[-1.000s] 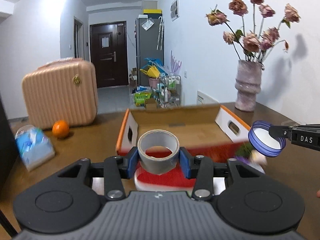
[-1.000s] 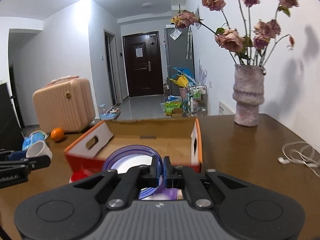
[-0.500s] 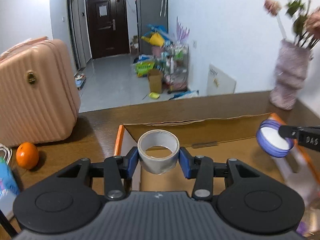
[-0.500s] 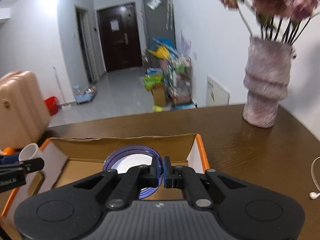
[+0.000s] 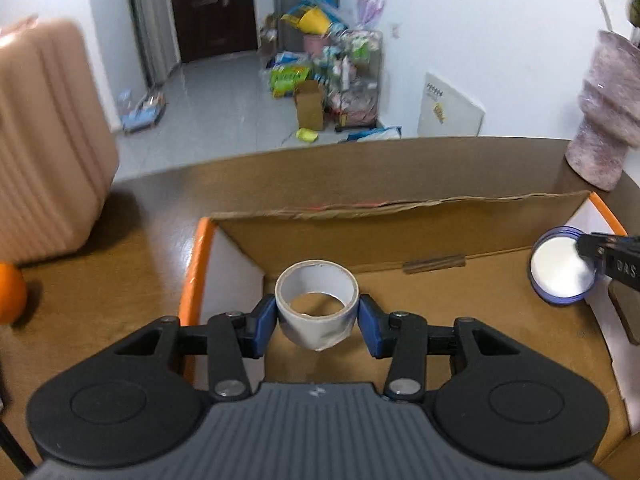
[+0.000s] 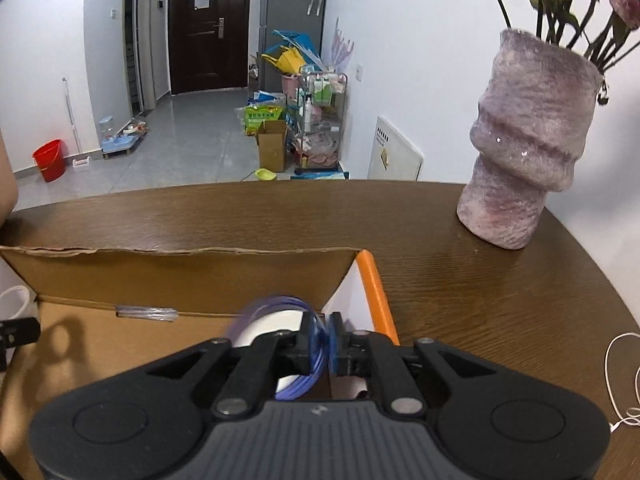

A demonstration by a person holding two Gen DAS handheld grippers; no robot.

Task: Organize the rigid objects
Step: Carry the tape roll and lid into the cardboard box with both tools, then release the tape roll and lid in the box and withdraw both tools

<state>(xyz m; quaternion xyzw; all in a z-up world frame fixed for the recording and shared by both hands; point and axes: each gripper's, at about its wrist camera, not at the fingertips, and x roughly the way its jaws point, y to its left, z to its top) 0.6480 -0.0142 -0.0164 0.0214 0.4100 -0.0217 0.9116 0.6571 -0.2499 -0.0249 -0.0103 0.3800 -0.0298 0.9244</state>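
A grey tape roll [image 5: 320,330] sits between the blue pads of my left gripper [image 5: 318,320], above the left end of an open cardboard box [image 5: 400,236] with orange edges. The jaws are opening, but the pads still touch the roll's sides. My right gripper [image 6: 321,346] hovers over the box's right end [image 6: 180,280]. Its jaws are opening too, and the blue-rimmed round lid [image 6: 272,320] hangs tilted and blurred, its rim loose in the gap. The left wrist view shows that lid [image 5: 560,274] at the right gripper's tip [image 5: 592,254].
A mauve vase [image 6: 528,160] with dried flowers stands on the brown table [image 6: 460,280], right of the box. A pink suitcase [image 5: 44,140] and an orange [image 5: 10,292] are to the left. A white cable [image 6: 620,380] lies at the table's right edge.
Both grippers moved forward over the box and tipped downward. The right jaws have parted, and the lid has tilted and blurred. The tape roll is still between the left pads.
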